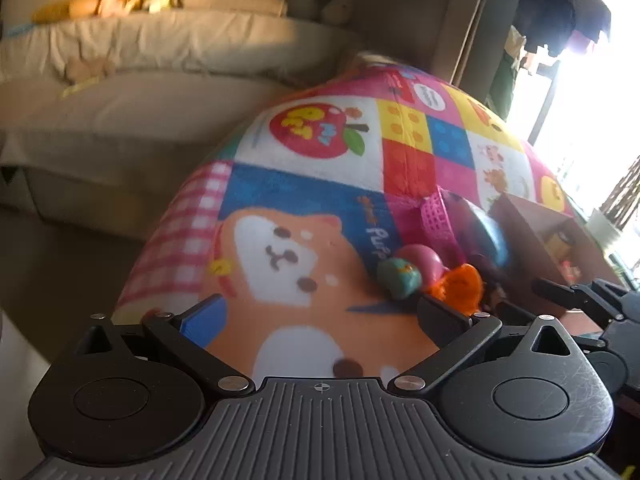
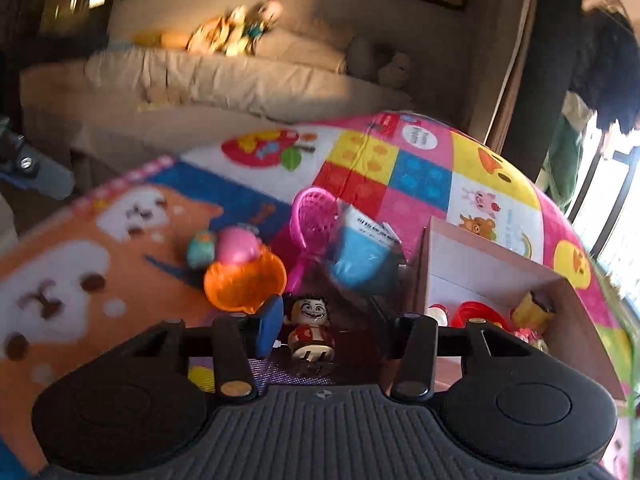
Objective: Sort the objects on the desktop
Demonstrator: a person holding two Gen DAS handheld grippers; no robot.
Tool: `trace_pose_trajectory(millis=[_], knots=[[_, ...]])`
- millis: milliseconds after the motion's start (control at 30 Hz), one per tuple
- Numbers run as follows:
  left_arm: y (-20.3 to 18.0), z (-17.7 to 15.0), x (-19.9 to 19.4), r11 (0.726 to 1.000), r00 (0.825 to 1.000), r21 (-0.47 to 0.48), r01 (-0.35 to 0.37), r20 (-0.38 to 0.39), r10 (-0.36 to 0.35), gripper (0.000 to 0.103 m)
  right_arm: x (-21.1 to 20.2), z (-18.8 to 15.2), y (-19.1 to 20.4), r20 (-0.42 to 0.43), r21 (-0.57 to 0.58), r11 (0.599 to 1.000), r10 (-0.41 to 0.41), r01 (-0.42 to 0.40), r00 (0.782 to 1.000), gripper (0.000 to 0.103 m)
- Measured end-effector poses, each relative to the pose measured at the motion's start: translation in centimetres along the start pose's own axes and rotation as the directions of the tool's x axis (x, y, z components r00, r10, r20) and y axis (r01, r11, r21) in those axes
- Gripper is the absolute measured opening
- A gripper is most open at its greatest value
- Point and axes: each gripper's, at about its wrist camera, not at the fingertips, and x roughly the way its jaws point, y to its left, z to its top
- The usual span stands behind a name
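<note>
Right gripper (image 2: 320, 328) apart around one figurine (image 2: 311, 330), left gripper (image 1: 320, 312) apart, one box (image 2: 492, 276)

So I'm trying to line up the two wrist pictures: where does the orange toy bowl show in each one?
Left wrist view: the orange bowl is right of centre, low on the mat, just above the gripper's right-hand finger.
Right wrist view: the orange bowl is left of centre, just above the blue-padded finger.
Shared landmark: the pink ball right behind the bowl, with the teal toy beside it.
</note>
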Motion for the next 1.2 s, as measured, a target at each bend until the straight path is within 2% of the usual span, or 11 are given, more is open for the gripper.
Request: trace_pose_trajectory(millis=[200, 233, 400, 600, 800, 867, 900, 967, 1000, 1067, 1200], knots=[[-3.5, -0.2, 0.6, 0.99, 0.994, 0.135, -0.029, 0.112, 0.014, 0.103, 2.5, 0.0, 0.5, -0.056, -0.017, 1.0, 0.013, -0.014, 0.998, 0.046], [-4.1, -0.3, 0.7, 0.987, 0.993, 0.156, -0.023, 0.117, 0.004, 0.103, 2.3, 0.0, 0.4, -0.062, -0.011, 0.999, 0.031, -0.032, 0.998, 0.037], [-7.2, -1.2, 1.6, 0.958, 0.994, 0.286, 0.007, 0.102, -0.037, 0.103, -1.3, -1.5, 0.4, -0.083, -0.022, 0.99, 0.137, -0.139, 0.987, 0.023], [-9.9, -2.2, 3.6, 0.945, 0.994, 0.32, 0.073, 0.051, -0.094, 0.103, -6.3, -3.8, -1.6, -0.125, 0.023, 0.965, 0.26, -0.259, 0.957, 0.023], [-12.3, -2.0, 7.3, 0.949, 0.999, 0.315, 0.031, 0.021, -0.04, 0.101, -7.8, -6.4, -3.8, -0.104, 0.032, 0.998, 0.061, -0.058, 0.993, 0.025], [-12.7, -1.8, 8.1, 0.95, 1.0, 0.312, 0.019, 0.008, -0.023, 0.081, -8.3, -6.7, -5.4, -0.092, 0.123, 0.99, 0.079, -0.068, 0.993, 0.03], [-12.8, -1.8, 8.2, 0.947, 1.0, 0.32, 0.008, 0.015, -0.013, 0.078, -8.6, -6.7, -6.0, -0.079, 0.148, 0.987, 0.066, -0.054, 0.995, 0.038], [-12.8, -1.8, 7.9, 0.946, 1.0, 0.325, 0.015, 0.014, -0.021, 0.06, -9.0, -6.8, -7.4, -0.043, 0.185, 0.983, 0.006, 0.002, 0.999, 0.049], [-12.7, -1.8, 7.7, 0.946, 0.999, 0.324, 0.03, 0.004, -0.033, 0.058, -9.0, -6.8, -8.4, -0.025, 0.216, 0.976, -0.029, 0.034, 0.999, 0.059], [-12.4, -2.2, 6.8, 0.943, 0.998, 0.326, 0.061, -0.016, -0.058, 0.056, -8.6, -6.6, -11.1, -0.004, 0.306, 0.948, -0.09, 0.087, 0.996, 0.074], [-12.4, -4.0, 4.9, 0.926, 0.987, 0.344, 0.156, -0.089, -0.133, 0.041, -6.8, -7.0, -17.2, -0.036, 0.514, 0.818, -0.28, 0.258, 0.959, 0.076]])
